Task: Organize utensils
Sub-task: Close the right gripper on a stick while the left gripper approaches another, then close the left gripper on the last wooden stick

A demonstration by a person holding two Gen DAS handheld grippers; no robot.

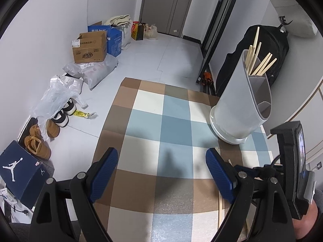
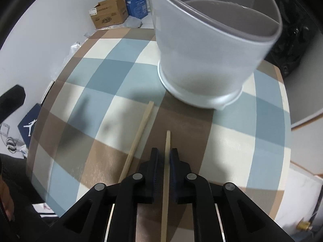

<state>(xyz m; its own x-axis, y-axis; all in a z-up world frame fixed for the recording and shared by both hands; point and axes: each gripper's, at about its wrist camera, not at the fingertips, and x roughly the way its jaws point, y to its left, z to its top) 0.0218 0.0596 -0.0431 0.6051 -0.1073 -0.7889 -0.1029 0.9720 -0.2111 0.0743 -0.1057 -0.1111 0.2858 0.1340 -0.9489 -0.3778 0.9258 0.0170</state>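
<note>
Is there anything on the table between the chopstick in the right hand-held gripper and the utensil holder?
Nothing visible. The held chopstick points toward the utensil holder over bare checked cloth. A second chopstick lies to its left, off that line.

One grey-white plastic utensil holder [image 1: 240,109] with divided compartments. About six pale wooden chopsticks [image 1: 260,64] standing inside it; exact count unclear. Two more pale wooden chopsticks [image 2: 141,133] by the table's checked cloth [image 1: 153,121]. Two cardboard boxes [image 1: 89,47], brown and blue.
</note>
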